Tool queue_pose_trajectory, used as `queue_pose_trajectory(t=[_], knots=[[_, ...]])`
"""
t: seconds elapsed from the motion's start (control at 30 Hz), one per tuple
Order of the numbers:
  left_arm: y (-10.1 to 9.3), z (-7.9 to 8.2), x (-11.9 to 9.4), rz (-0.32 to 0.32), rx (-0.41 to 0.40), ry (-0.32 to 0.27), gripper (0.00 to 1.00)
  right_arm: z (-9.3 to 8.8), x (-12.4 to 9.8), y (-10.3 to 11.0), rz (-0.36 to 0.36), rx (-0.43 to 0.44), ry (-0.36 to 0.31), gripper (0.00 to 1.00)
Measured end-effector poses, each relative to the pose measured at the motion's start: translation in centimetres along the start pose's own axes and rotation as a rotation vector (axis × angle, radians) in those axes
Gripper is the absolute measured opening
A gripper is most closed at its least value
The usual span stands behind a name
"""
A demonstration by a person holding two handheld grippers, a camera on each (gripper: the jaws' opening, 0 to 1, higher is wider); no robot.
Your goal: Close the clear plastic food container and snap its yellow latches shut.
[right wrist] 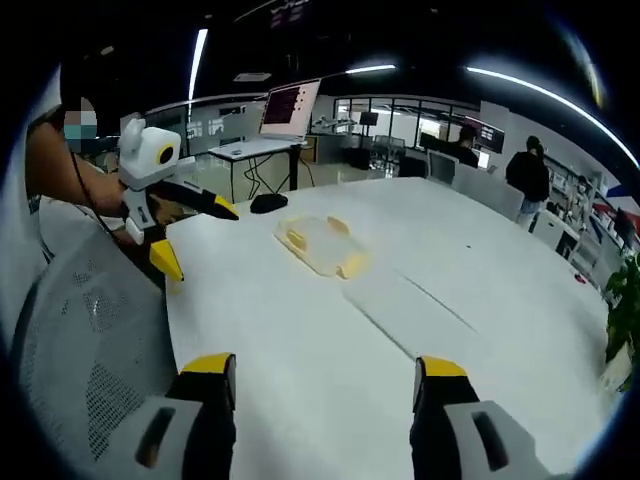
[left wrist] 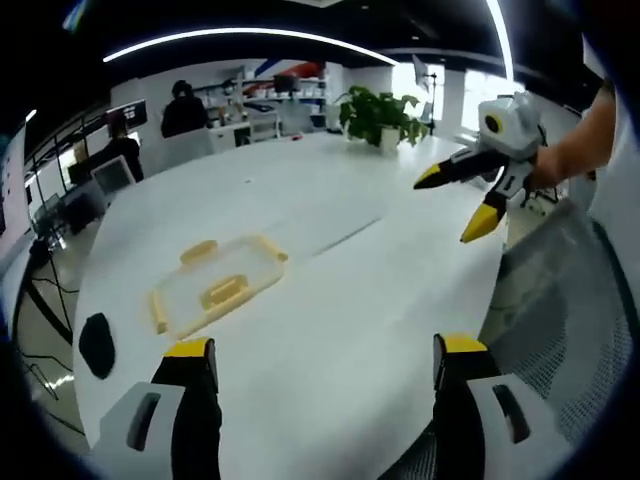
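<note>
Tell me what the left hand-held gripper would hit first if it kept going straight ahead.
Probably bare white table. The left hand-held gripper points past the clear food container, which lies left of its line, though depth is unclear.

Left yellow-tipped black-and-grey two-jaw gripper (left wrist: 325,358): jaws spread wide, nothing between them; in right gripper view same gripper (right wrist: 192,236) at left, held up, jaws splayed apart, one tip pointing forward, other angled down. Bare forearm (right wrist: 60,165) behind it.

Right yellow-tipped black-and-grey two-jaw gripper (right wrist: 325,375): jaws parted wide, empty; in left gripper view (left wrist: 458,203) at upper right, tips well apart, one level, one slanting down. Person's hand (left wrist: 548,168) grips its handle, bare forearm (left wrist: 590,130) rising behind.
</note>
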State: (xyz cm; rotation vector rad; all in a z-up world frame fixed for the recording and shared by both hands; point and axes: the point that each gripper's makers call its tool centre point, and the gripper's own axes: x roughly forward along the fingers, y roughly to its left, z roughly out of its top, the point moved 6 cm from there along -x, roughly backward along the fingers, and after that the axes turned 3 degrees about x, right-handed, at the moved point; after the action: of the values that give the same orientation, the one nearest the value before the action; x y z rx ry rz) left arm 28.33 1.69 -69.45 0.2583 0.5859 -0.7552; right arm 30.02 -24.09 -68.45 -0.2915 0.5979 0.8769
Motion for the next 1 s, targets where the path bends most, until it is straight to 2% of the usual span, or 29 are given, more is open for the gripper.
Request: queue_pose_trajectory(t=[0.33,1.0], knots=[[1.8,-0.2,-0.5,0.031,-0.006,0.014,0.87,1.4,1.3,-0.9,0.026,-0.030,-0.003,0.71],[4.3,-0.8,0.0,0.026,0.009,0.058,0.86,4.1,4.7,-2.8,0.065,-0.071,-0.015,0.69]])
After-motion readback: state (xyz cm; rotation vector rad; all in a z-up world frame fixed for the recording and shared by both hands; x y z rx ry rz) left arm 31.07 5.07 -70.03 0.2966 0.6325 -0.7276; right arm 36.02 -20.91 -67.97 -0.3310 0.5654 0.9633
